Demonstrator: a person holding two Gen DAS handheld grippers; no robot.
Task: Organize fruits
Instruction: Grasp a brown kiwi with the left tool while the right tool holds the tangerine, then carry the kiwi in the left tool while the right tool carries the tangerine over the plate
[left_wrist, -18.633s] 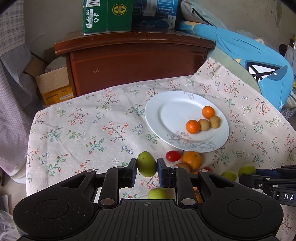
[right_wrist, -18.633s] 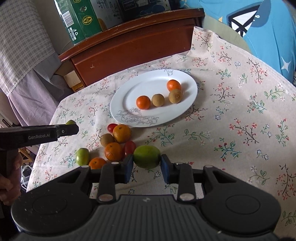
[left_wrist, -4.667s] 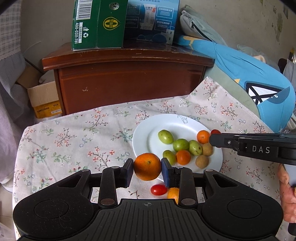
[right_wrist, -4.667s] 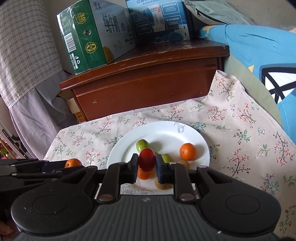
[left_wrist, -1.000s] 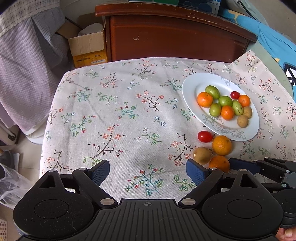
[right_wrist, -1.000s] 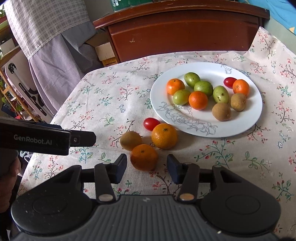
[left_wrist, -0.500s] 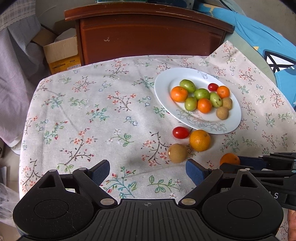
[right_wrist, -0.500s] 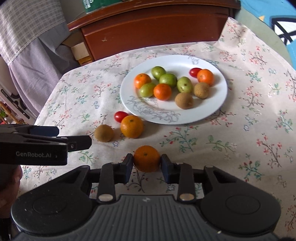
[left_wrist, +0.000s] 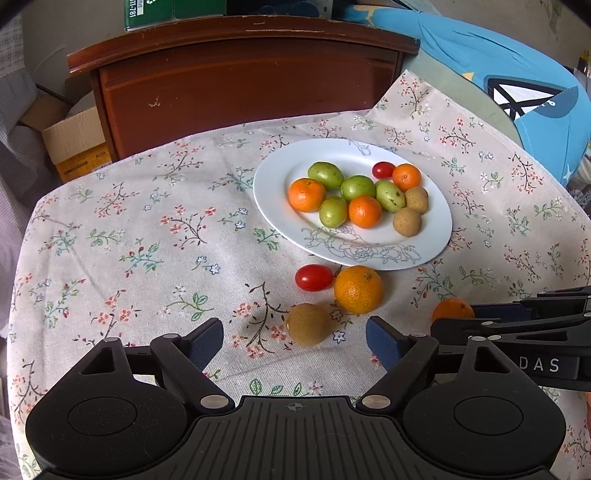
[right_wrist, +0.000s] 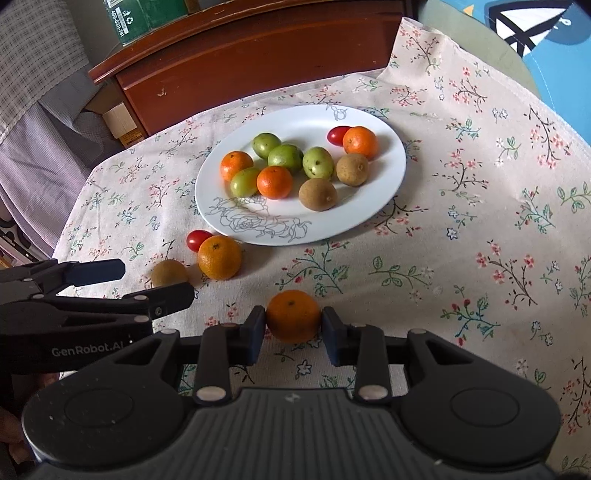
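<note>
A white plate (left_wrist: 273, 184) holds several oranges, green fruits, brown fruits and a cherry tomato. In front of it on the floral cloth lie a cherry tomato (left_wrist: 314, 277), a big orange (left_wrist: 358, 289) and a brown fruit (left_wrist: 308, 324). My left gripper (left_wrist: 295, 334) straddles the brown fruit; its jaws are closing but stand clear of the fruit on both sides. My right gripper (right_wrist: 293, 325) is shut on a small orange (right_wrist: 293, 319), held just above the cloth, right of the loose fruit. The left gripper (right_wrist: 155, 280) also shows in the right wrist view around the brown fruit (right_wrist: 168, 271).
A dark wooden cabinet (left_wrist: 240, 74) stands behind the table with a green carton (right_wrist: 140, 18) on top. A cardboard box (left_wrist: 74, 144) sits at the back left and a blue cushion (left_wrist: 498, 81) at the back right. The tablecloth (left_wrist: 129, 240) drops off at the left edge.
My right gripper closed on the small orange and carried it right, away from the other loose fruit. My left gripper moved up to the brown fruit and its jaws narrowed.
</note>
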